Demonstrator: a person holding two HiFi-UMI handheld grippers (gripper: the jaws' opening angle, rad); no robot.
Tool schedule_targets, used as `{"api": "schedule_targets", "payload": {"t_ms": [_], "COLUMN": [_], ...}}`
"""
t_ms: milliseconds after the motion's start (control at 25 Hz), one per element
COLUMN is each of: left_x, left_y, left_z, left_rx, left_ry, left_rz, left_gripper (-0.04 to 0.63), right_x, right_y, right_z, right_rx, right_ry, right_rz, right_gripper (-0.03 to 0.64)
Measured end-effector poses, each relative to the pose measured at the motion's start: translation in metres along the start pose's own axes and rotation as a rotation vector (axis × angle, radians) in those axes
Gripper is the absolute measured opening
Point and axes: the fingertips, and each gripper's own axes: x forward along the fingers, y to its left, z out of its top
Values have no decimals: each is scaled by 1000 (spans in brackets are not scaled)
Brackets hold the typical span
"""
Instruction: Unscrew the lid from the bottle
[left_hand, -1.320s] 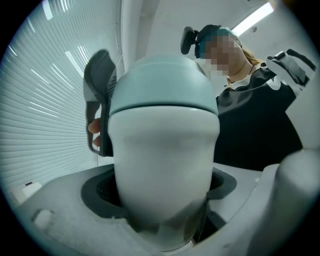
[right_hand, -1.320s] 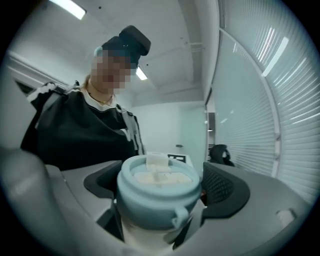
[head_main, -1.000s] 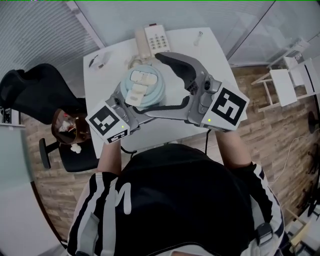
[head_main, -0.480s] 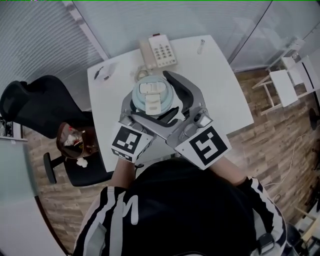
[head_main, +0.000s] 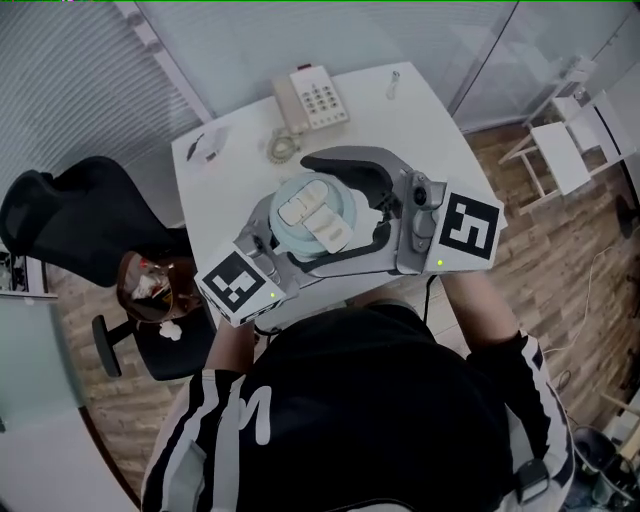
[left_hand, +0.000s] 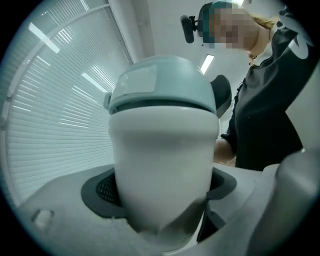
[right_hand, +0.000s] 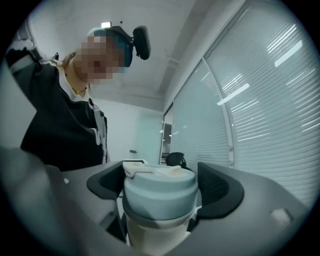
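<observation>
Two tongs on one bottle, both clamped.
Left tongs (left_hand: 160, 200) grip the white bottle (left_hand: 165, 150) round its body, pads tight on both sides. Right tongs (right_hand: 160, 192), whose jaws have just been closing, stand wide with the pale blue lid (head_main: 315, 215) between them, pads against its sides. The upright bottle is over the near half of the white worktop (head_main: 430, 150). Bare surface lies to the right, and a phone (head_main: 312, 98) sits near the far edge.

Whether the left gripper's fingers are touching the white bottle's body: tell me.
Touching. The left gripper view shows it: the left gripper has its dark fingers pressed against both sides of the white bottle, with no gap on either side.
</observation>
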Motion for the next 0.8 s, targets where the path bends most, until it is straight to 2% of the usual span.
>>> {"api": "schedule_targets", "payload": {"t_ms": [120, 240, 400, 480, 560, 600, 680, 800], "left_x": [4, 10, 21, 29, 36, 40, 46, 53], "left_y": [-12, -23, -39, -45, -47, -46, -39, -22], "left_z": [2, 2, 3, 7, 11, 12, 14, 18], "left_rx": [5, 45, 51, 42, 28, 22, 18, 0], "left_ry": [9, 37, 27, 15, 0, -5, -9, -28], "left_rz": [-84, -141, -218, -242, -237, -221, -164, -51], "left_gripper": [445, 445, 445, 445, 446, 445, 446, 446], "right_x": [-8, -19, -36, -44, -52, -55, -60, -69], "right_y": [7, 18, 29, 31, 31, 29, 22, 6], "right_z": [3, 6, 4, 7, 13, 16, 20, 29], "right_rx": [21, 16, 48, 77, 110, 121, 114, 56], "right_ry": [-18, -46, -17, -17, -40, -55, -78, -102], "right_rz": [155, 322, 542, 649, 716, 725, 684, 526], "right_gripper": [440, 440, 440, 440, 441, 443, 443, 443]}}
